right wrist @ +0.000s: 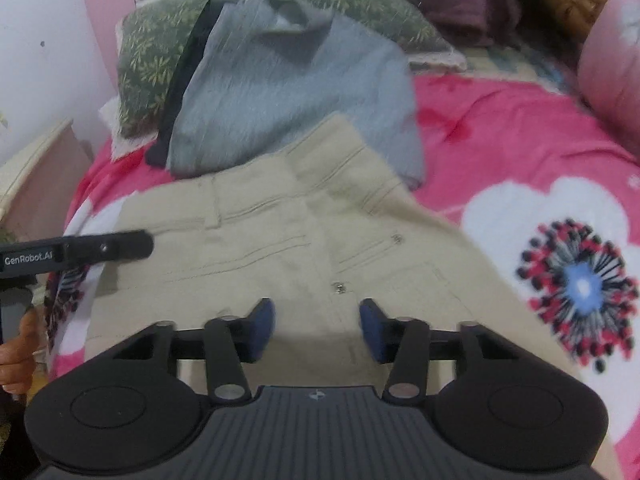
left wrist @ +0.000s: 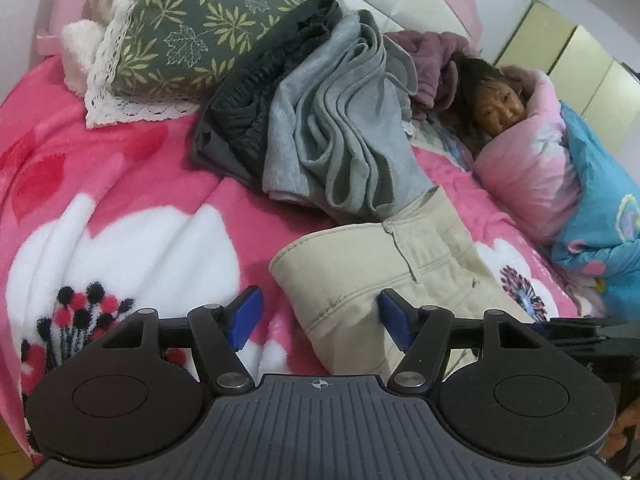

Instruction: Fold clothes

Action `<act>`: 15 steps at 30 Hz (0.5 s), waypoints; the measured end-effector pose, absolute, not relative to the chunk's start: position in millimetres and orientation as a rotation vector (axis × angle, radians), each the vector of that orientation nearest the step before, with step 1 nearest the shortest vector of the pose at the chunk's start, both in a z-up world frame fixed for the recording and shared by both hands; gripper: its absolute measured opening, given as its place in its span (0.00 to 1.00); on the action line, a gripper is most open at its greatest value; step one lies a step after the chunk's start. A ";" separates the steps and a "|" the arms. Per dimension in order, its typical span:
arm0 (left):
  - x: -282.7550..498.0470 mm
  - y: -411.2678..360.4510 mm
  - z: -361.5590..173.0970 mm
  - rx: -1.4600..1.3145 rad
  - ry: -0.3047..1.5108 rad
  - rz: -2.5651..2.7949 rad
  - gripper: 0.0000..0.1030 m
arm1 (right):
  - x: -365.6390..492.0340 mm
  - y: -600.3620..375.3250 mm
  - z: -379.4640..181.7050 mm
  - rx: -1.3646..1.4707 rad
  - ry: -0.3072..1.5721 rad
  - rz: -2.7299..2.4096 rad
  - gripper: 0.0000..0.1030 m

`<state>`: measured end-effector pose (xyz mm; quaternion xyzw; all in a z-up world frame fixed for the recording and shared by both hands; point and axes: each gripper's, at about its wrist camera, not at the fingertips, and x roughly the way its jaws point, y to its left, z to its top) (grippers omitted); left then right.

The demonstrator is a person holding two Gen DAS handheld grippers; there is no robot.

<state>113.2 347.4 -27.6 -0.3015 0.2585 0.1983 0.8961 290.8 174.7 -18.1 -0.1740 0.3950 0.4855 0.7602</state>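
Pink floral fleece blanket (left wrist: 120,208) covers the bed; beige cotton trousers (right wrist: 280,240) lie flat on it, before the grey garment (right wrist: 288,92). Soft, limp twill, probably best pinched at a hem. Left gripper (left wrist: 320,320) and right gripper (right wrist: 318,328) gape, empty.

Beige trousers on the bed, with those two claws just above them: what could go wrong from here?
1. The left gripper straddles a thick folded edge of the beige trousers; its open jaws might catch only the top layer, so the fold slips apart.
2. The grey garment overlaps the trousers' far edge, so pulling the trousers could drag it along.
3. The right gripper hovers open over flat cloth, where it may pinch the pink blanket too.
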 end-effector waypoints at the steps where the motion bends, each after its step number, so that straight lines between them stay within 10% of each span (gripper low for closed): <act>1: 113.9 346.9 -27.4 -0.623 0.536 0.414 0.63 | 284.4 175.7 -18.0 -0.408 0.837 1.052 0.32; 5: 113.9 347.8 -28.1 -0.648 0.532 0.425 0.63 | 255.2 173.3 -5.7 -0.493 0.704 1.002 0.14; 15: 115.9 346.9 -25.9 -0.715 0.519 0.421 0.63 | 232.2 190.5 13.3 -0.761 0.434 0.824 0.13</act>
